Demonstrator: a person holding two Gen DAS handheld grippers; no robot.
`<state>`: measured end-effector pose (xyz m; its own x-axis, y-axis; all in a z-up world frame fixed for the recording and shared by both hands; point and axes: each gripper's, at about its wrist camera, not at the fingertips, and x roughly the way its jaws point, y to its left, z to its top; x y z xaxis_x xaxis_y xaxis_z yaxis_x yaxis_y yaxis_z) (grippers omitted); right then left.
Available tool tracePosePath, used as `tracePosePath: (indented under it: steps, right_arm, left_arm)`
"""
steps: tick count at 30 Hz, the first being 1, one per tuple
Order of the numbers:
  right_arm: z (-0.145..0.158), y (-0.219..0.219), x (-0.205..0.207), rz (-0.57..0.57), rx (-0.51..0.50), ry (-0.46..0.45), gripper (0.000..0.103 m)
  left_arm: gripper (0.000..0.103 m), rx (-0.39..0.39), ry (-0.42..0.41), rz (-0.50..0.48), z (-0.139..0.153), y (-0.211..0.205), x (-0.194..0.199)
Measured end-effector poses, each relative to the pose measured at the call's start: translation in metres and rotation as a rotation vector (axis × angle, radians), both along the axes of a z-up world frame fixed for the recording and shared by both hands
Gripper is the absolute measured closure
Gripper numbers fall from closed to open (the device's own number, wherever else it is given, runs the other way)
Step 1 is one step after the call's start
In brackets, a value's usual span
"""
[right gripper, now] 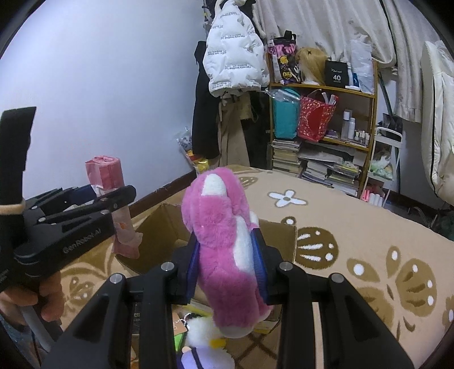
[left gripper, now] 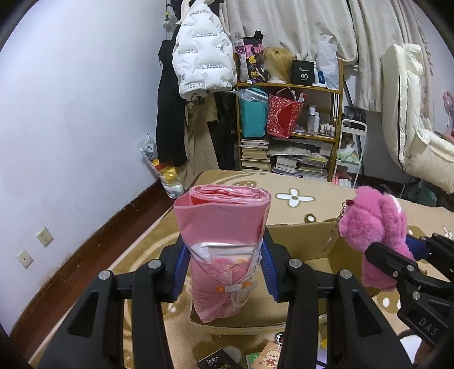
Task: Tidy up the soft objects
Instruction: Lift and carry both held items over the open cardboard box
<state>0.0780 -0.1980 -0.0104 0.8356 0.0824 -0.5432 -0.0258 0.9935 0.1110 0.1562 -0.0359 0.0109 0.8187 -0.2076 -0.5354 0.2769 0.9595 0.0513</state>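
Pink and slippery, the rolled plastic bag bundle (left gripper: pixel 224 255) clamped in our left tool (left gripper: pixel 224 266) and the fluffy magenta plush toy (right gripper: pixel 227 255) clamped in our right tool (right gripper: pixel 228 266) hover above the open cardboard box (left gripper: pixel 306 241), and we judge either could slip and land on the carpet beside it.

Pretty clearly someone's bedroom at home. There's a white puffer jacket (left gripper: pixel 202 54) and dark coats hanging in the corner, a wooden shelf unit (left gripper: pixel 289 85) crammed with gift bags, a blonde wig on a stand, little cosmetic bottles and messy stacks of books (left gripper: pixel 255 153) at the bottom. Pale patterned curtains (left gripper: pixel 298 25) cover the back wall, and a beige floral rug (right gripper: pixel 354 227) is spread over the floor beside a plain wall with dark wooden skirting.
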Motion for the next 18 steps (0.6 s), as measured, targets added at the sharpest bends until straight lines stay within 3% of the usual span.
tracePosePath:
  steps: [5,18]
  right_arm:
    - [-0.01,-0.006,0.005,0.002,0.018,0.006,0.067]
    - [-0.022,-0.019,0.016,0.01,0.061,-0.004,0.066]
  left_arm:
    - [0.059,-0.035,0.049,0.004,-0.013,0.001,0.009]
    - [0.058,0.038,0.044,0.0,-0.032,-0.014,0.009]
